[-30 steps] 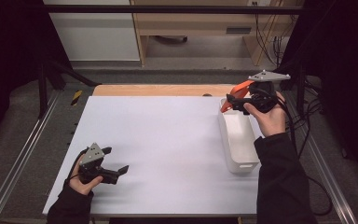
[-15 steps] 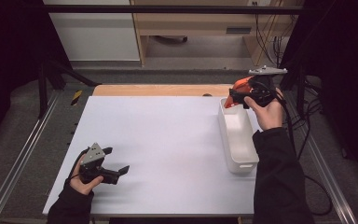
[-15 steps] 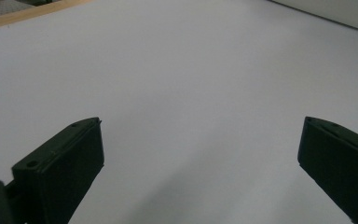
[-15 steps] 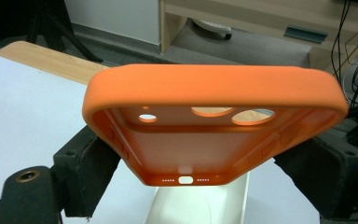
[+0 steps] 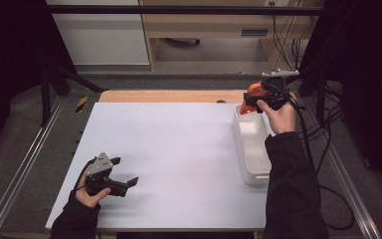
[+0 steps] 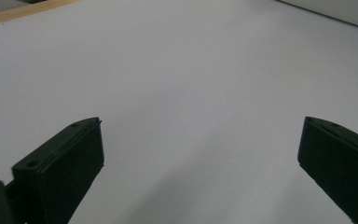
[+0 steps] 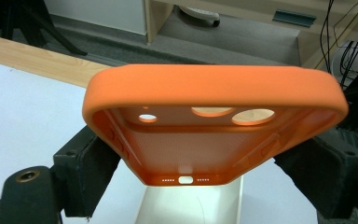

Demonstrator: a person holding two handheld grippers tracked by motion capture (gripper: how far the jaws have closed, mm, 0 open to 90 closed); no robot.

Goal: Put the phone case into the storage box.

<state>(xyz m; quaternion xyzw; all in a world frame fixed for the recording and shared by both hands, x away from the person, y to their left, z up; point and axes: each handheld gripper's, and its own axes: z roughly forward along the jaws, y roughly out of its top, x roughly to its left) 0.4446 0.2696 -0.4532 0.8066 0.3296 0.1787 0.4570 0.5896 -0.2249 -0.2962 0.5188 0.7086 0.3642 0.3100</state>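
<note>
Since a second ago, the right hand-held gripper carried its clamped orange phone case toward twelve o'clock, over the white tray's far end; the left hand-held gripper waits wide open on the bench.

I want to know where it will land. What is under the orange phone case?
Under the orange phone case, held in the right gripper, lies the far end of the white bin. The part of its floor that shows looks bare; the case covers the bin's far wall.
</note>
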